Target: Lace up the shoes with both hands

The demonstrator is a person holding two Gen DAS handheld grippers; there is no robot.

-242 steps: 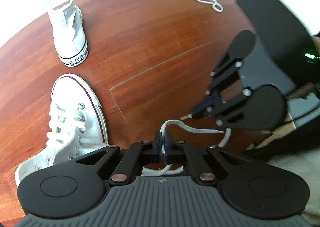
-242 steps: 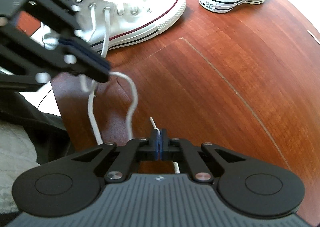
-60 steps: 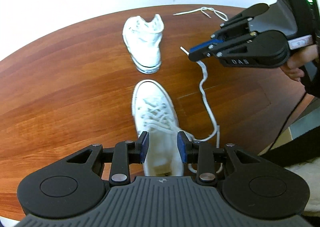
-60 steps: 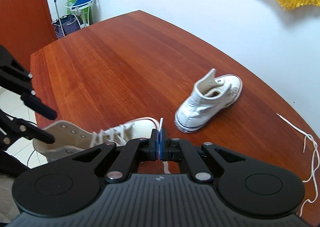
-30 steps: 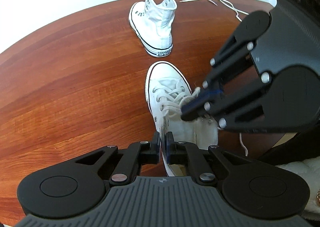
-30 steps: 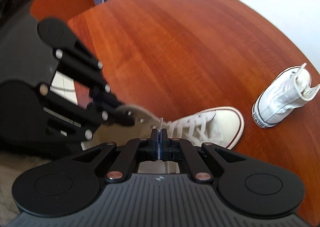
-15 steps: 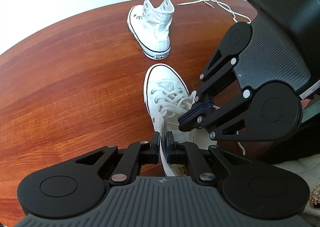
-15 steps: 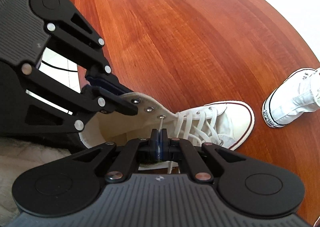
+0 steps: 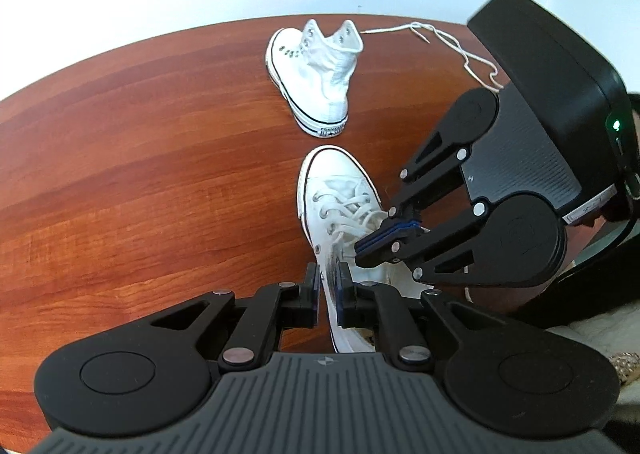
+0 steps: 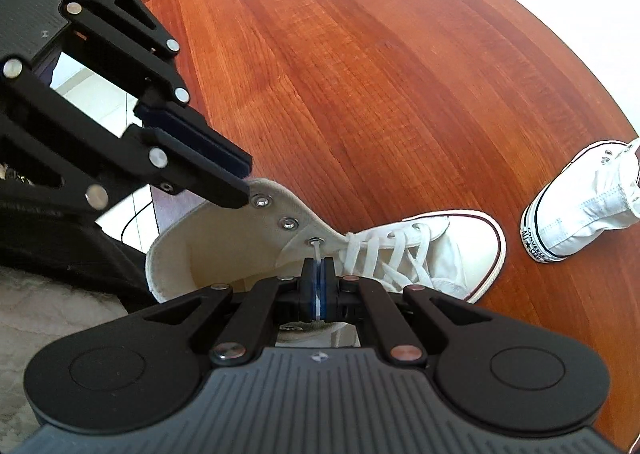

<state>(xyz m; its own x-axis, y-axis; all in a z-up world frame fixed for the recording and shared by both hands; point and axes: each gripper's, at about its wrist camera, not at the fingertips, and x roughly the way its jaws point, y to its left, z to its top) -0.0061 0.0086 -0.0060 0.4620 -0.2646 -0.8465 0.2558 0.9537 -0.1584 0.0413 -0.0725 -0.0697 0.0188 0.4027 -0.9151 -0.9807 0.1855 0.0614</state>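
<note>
My half-laced white shoe [image 10: 420,250] stands upright on the surface; the unlaced shoe [image 9: 320,70] stands beyond its toe, a loose lace [image 9: 452,42] nearby.

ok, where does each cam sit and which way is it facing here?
Left wrist: on the left tool, looking down at the half-laced sneaker, the unlaced sneaker and the loose lace on the table; own fingers plus the right tool show.
Right wrist: on the right tool, shut on the lace end at an eyelet; left tool shows.
Shared: both sneakers, table, each other's tool.
</note>
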